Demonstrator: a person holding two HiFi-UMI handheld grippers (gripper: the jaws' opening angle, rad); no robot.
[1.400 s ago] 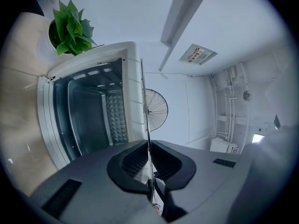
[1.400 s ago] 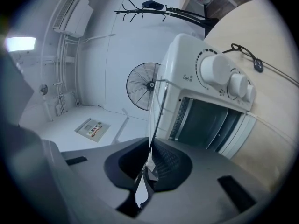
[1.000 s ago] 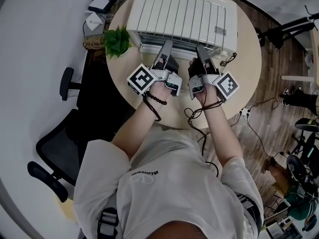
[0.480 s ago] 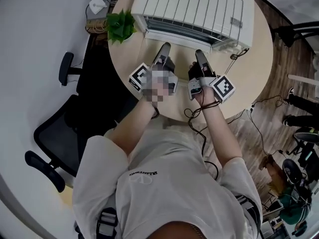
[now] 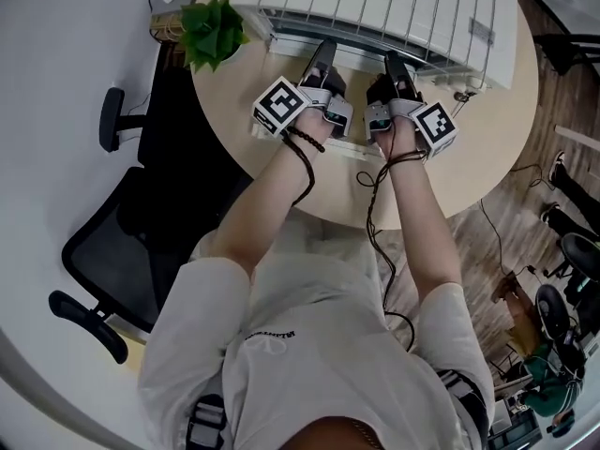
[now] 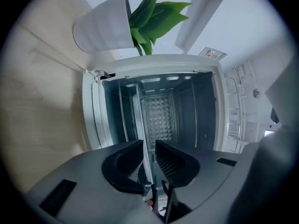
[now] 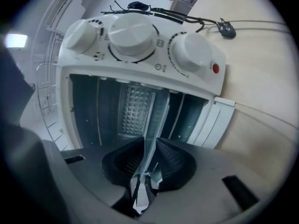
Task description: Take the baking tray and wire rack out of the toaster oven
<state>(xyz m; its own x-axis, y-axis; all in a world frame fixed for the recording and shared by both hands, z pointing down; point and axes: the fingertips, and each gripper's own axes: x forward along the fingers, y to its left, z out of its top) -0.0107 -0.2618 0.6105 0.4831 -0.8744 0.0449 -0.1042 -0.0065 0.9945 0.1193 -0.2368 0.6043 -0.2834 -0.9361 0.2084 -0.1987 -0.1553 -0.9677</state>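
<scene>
The white toaster oven [image 5: 375, 7] stands at the back of the round table [image 5: 487, 148], and both gripper views look into its open cavity. A thin silvery edge, the baking tray [image 7: 159, 115] as far as I can tell, runs across the cavity at mid height. The same tray edge [image 6: 138, 120] shows in the left gripper view. I cannot tell the wire rack apart from it. My left gripper [image 5: 325, 52] [image 6: 148, 150] and right gripper [image 5: 394, 64] [image 7: 150, 155] point level at the oven mouth, side by side. Each is open, its jaws a little apart around that edge.
A potted plant [image 5: 211, 28] [image 6: 149, 17] stands left of the oven. Three knobs [image 7: 133, 34] fill its right panel, with a cable [image 7: 187, 18] behind. A white bar [image 5: 354, 146], perhaps the let-down door's edge, lies under my wrists. An office chair [image 5: 112, 251] stands left of the table.
Both grippers have sunk together from the oven's top front edge to the level of its opening. Their jaws look unchanged.
</scene>
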